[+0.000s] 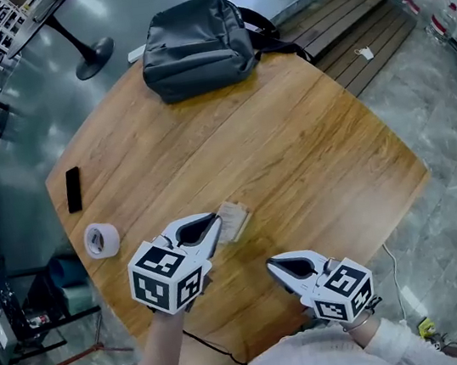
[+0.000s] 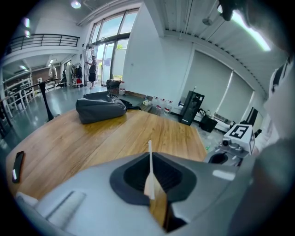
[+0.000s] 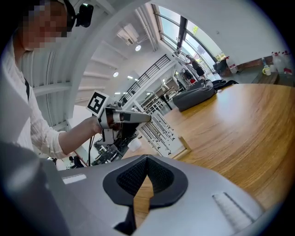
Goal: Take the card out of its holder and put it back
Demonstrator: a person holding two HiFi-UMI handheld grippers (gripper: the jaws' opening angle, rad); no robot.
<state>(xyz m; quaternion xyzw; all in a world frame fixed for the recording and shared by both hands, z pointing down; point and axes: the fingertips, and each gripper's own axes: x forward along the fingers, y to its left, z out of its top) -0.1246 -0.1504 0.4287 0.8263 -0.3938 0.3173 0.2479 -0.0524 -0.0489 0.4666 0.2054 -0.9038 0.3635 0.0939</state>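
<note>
The card [image 1: 236, 219] is a pale rectangle near the table's front. In the right gripper view the card [image 3: 161, 133] stands tilted, its lower edge at a small wooden holder [image 3: 186, 146] on the table. My left gripper [image 1: 215, 221] is shut on the card's near edge. In the left gripper view the card [image 2: 150, 161] shows edge-on as a thin white line pinched between the jaws. My right gripper [image 1: 272, 265] hovers to the card's lower right, apart from it, shut with nothing in it [image 3: 146, 161].
A grey backpack [image 1: 194, 45] lies at the far end of the wooden table [image 1: 317, 146]. A black phone [image 1: 73, 189] and a roll of white tape [image 1: 102, 239] lie near the left edge. A stool base [image 1: 94, 57] stands on the floor beyond.
</note>
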